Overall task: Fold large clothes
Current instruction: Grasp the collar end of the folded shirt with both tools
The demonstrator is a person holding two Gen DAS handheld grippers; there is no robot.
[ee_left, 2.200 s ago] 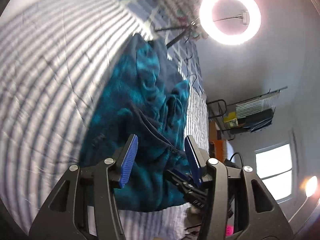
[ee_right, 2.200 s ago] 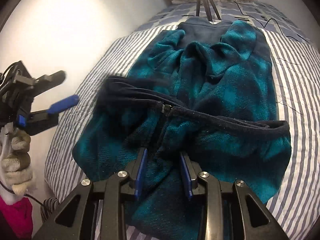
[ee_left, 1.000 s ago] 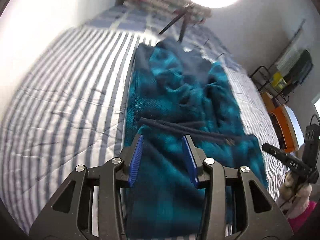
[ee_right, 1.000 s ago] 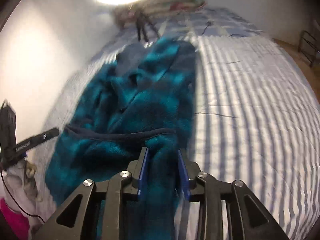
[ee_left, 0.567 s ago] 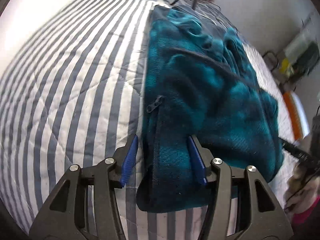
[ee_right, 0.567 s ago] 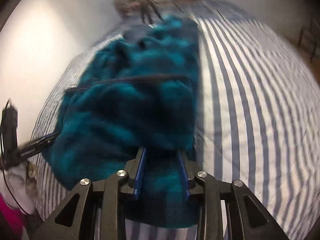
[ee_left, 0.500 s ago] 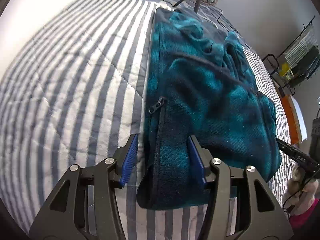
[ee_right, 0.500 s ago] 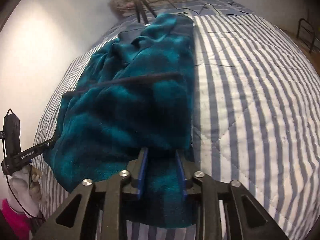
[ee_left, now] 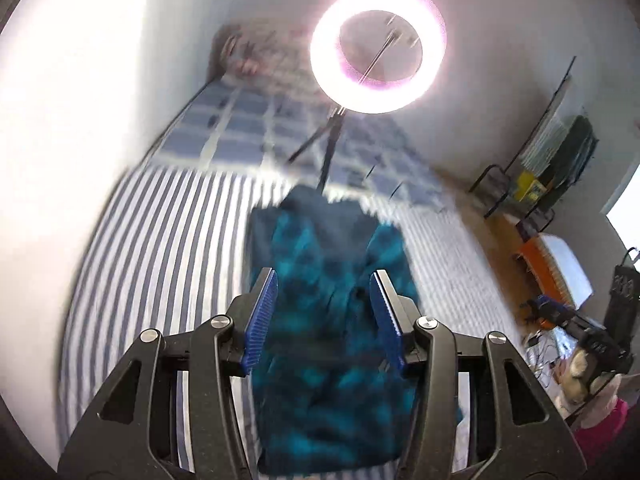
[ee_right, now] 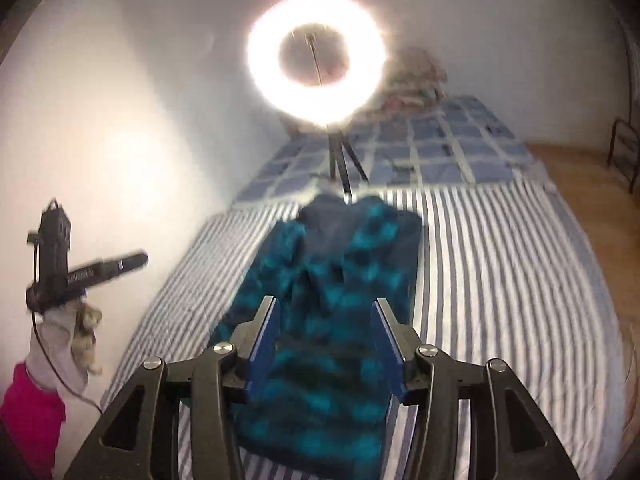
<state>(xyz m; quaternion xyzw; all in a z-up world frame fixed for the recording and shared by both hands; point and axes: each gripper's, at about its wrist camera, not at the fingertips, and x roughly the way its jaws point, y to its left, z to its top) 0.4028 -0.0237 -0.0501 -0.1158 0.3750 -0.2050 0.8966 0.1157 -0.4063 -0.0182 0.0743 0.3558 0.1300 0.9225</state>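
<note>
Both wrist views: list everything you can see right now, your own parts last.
fleece: one, teal and navy, lying lengthwise on the bed.
bed: one, blue-white striped cover, checked blue quilt at the far end.
ring light: one, white, lit, on a tripod at the bed's far end.
rack: one, black, by the wall beside the bed.
left gripper: black, blue pads, open, empty, above the fleece.
right gripper: same, jaws opening, empty.
</note>
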